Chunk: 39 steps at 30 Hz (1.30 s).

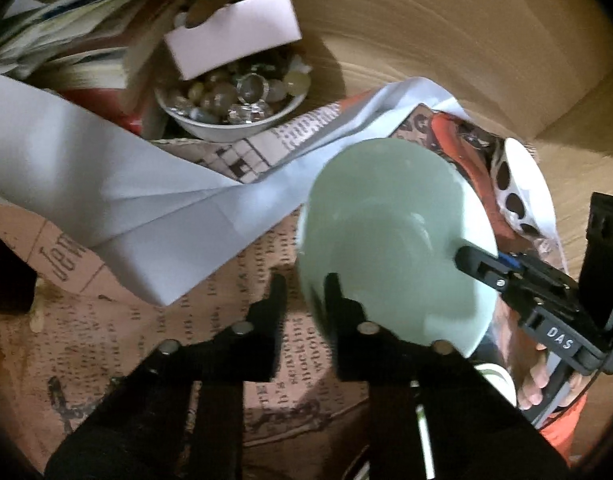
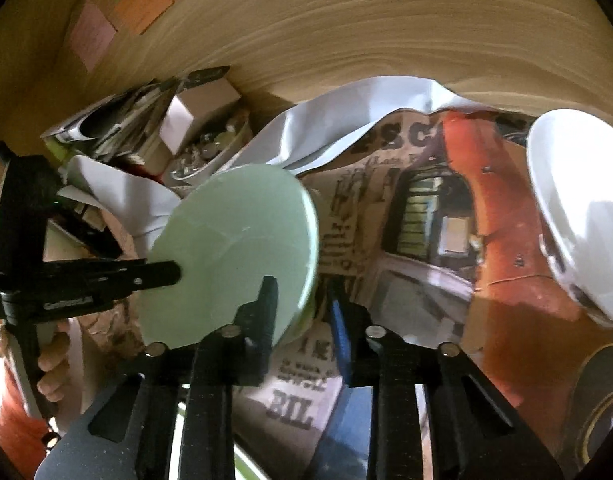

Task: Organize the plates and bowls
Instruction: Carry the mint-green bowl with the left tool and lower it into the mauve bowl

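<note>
- The pale green bowl (image 1: 390, 248) is held off the newspaper-covered surface (image 1: 154, 344), tilted so its hollow faces the left wrist camera; both grippers meet on its rim.
- The left gripper (image 1: 306, 296) is pinched on the near edge of the green bowl's rim, one finger inside the hollow and the other outside, the wall between them.
- The right gripper (image 2: 302, 300) clamps the rim on another side of the green bowl, one finger (image 2: 266, 300) lying across the inner face, the blue-padded one behind the wall. In the left view it reaches into the green bowl from the lower right, a hand (image 1: 542, 380) on its handle.
- Two grips on opposite edges probably serve to steady a smooth, tilting bowl, or to pass it between hands; which one, I cannot tell.
- Beyond the green bowl, toward the wooden wall, a small white bowl of stones and beads (image 1: 230, 100) sits beside stacked papers.
- To the right of the green bowl a white bowl (image 2: 582, 208) leans on its side, likely the next piece to be grouped.
</note>
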Each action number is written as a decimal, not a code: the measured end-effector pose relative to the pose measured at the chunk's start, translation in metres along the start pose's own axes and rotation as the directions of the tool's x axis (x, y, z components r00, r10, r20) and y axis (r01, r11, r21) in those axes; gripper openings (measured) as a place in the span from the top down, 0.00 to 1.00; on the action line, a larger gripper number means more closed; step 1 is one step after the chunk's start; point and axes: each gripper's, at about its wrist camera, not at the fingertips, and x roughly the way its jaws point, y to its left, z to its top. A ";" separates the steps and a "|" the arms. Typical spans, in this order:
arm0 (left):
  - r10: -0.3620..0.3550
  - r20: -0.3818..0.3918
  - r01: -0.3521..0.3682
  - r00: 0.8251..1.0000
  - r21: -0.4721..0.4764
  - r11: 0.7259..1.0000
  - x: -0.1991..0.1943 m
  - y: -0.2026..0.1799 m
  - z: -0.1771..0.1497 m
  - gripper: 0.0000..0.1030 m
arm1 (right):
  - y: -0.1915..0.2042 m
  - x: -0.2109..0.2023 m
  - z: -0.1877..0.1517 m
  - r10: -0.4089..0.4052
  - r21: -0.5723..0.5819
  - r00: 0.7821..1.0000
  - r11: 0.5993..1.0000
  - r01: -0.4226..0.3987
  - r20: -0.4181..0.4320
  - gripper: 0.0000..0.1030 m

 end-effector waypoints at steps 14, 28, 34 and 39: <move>0.075 0.135 -0.090 0.988 0.110 0.990 -0.042 -0.020 -0.025 0.91 | 0.031 -0.022 -0.014 -0.094 -0.090 0.993 0.991 0.100 0.070 0.83; 0.060 0.336 -0.111 0.940 0.135 0.985 -0.121 -0.022 -0.091 0.90 | 0.083 -0.078 -0.038 -0.080 -0.159 0.977 0.981 0.112 0.195 0.82; 0.063 0.398 -0.127 0.915 0.137 0.982 -0.152 -0.012 -0.121 0.90 | 0.112 -0.091 -0.054 -0.056 -0.194 0.971 0.975 0.103 0.232 0.82; 0.080 0.436 -0.153 0.897 0.133 0.979 -0.169 -0.003 -0.144 0.90 | 0.129 -0.096 -0.066 -0.020 -0.214 0.970 0.974 0.073 0.241 0.82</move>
